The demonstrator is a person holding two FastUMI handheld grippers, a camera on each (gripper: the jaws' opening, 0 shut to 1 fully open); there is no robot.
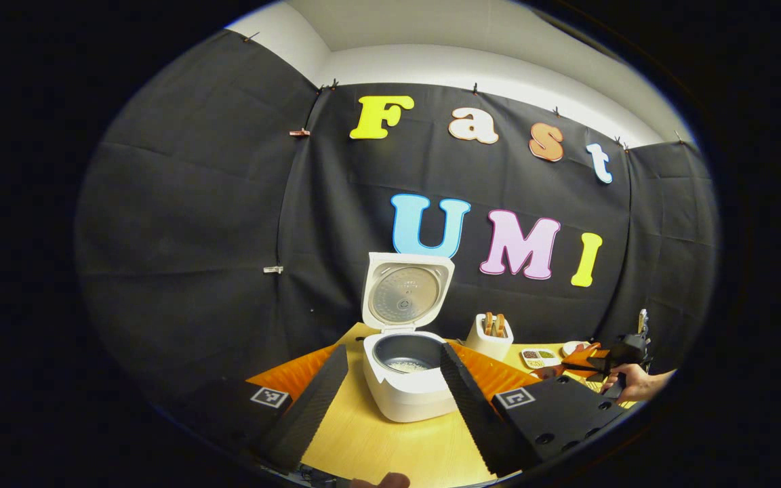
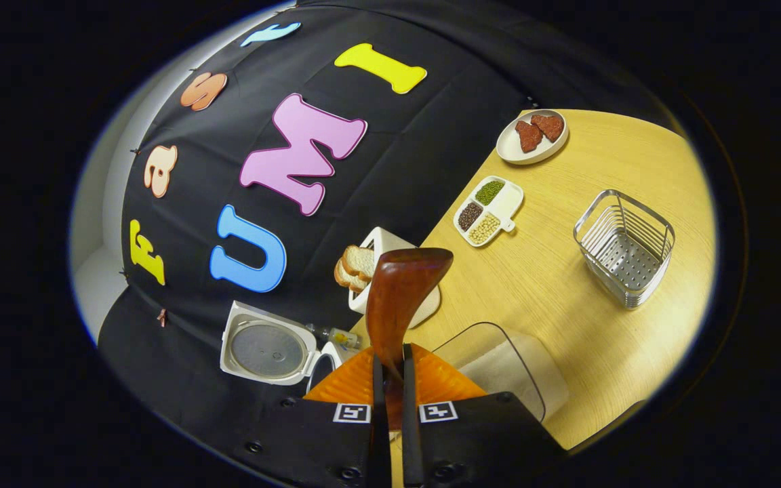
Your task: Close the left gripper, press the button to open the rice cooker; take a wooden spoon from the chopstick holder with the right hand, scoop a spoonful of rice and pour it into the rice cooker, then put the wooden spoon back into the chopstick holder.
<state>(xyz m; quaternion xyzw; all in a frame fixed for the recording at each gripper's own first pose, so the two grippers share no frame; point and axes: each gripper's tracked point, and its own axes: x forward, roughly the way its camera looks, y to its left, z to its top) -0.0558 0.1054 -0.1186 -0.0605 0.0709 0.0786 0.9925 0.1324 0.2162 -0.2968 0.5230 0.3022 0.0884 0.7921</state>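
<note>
The white rice cooker [image 1: 407,396] stands open on an orange mat, lid [image 1: 407,293] upright, with some rice in the pot [image 1: 409,364]. My left gripper [image 1: 394,349] hangs open just before it, one finger on each side of the pot. The white chopstick holder [image 1: 490,337] with wooden utensils stands right of the cooker. My right gripper [image 2: 390,366] is shut on the handle of a wooden spoon [image 2: 401,291], whose bowl points toward the chopstick holder [image 2: 424,312]. A clear rice container [image 2: 499,366] lies just right of that gripper. The cooker lid [image 2: 265,349] is to its left.
A divided dish of beans [image 2: 489,211], a plate with reddish pieces [image 2: 531,135] and a wire basket [image 2: 624,247] sit on the wooden table [image 2: 567,305]. A small bottle [image 2: 336,335] lies by the cooker. A hand [image 1: 634,383] holds the right gripper [image 1: 607,359] at the far right.
</note>
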